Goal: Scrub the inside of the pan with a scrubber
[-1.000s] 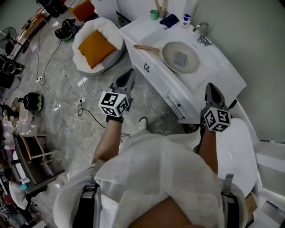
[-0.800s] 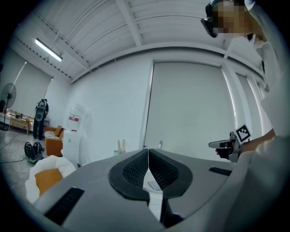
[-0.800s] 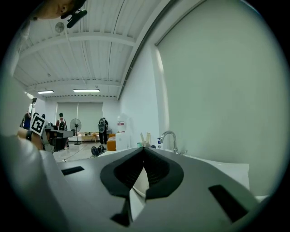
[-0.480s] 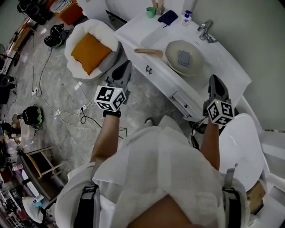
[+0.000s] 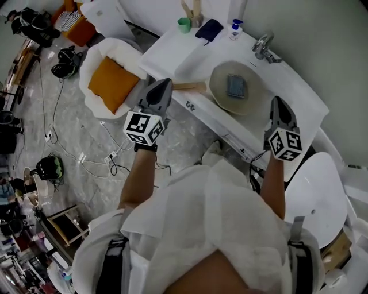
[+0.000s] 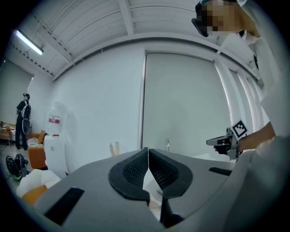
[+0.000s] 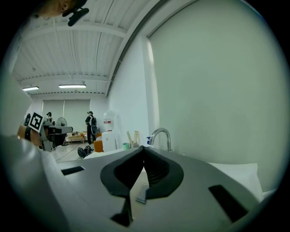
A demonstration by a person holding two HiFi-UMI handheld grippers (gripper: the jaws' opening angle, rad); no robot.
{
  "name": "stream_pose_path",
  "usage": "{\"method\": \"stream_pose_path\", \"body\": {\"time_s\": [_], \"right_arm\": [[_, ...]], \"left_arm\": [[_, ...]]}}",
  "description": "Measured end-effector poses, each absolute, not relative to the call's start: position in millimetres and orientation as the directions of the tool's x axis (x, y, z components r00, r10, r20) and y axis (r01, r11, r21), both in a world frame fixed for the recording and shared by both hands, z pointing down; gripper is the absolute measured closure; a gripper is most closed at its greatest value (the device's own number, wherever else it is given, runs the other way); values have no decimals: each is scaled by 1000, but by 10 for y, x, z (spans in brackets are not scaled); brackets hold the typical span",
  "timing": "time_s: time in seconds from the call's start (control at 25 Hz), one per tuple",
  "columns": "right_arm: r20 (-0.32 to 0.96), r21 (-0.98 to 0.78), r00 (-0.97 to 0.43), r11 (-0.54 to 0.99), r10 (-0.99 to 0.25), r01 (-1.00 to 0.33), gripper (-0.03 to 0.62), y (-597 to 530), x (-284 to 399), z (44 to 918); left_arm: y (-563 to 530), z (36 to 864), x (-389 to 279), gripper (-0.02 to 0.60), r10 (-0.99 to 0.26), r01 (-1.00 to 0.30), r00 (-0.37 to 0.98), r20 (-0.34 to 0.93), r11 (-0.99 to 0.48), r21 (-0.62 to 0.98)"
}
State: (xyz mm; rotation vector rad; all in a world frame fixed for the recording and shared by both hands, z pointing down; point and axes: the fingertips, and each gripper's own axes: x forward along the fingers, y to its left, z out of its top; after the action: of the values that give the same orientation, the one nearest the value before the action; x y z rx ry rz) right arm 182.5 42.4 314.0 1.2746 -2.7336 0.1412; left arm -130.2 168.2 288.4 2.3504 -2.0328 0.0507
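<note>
Both are held closed with nothing gripped: left gripper (image 5: pixel 165 84), right gripper (image 5: pixel 276 102). Pan (image 5: pixel 217 95) has been brought nearer; scrubber (image 5: pixel 236 86) inside is untouched, so pickup is judged next.

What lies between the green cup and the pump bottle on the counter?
Head view: a dark blue cloth lies between the green cup and the pump bottle; wooden utensils stand beside the cup.

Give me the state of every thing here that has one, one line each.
left gripper: shut, empty.
right gripper: shut, empty.
pan: upright on the white counter, its handle toward the left gripper, untouched.
scrubber: lying flat inside the pan, not held.
green cup: upright on the counter.
</note>
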Motion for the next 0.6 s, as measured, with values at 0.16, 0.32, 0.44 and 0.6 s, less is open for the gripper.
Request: {"method": "stream_pose_path", "body": {"time_s": [0.16, 0.32, 0.44, 0.6], "right_arm": [[161, -45, -619, 620, -769, -783, 586, 119, 1776, 3140], [167, -62, -611, 610, -774, -790, 586, -164, 1667, 3271], [179, -70, -601, 599, -779, -798, 586, -288, 1591, 3361], [212, -69, -569, 569, -795, -820, 586, -344, 1550, 3457]], "left_arm": [[1214, 2863, -1331, 565, -979, -982, 190, 78, -191, -4], [764, 2964, -1348, 565, -965, -970, 238, 107, -242, -27], [489, 3024, -1349, 564, -952, -957, 280, 126, -287, -38], [189, 3062, -1368, 565, -923, -928, 353, 153, -366, -65]]}}
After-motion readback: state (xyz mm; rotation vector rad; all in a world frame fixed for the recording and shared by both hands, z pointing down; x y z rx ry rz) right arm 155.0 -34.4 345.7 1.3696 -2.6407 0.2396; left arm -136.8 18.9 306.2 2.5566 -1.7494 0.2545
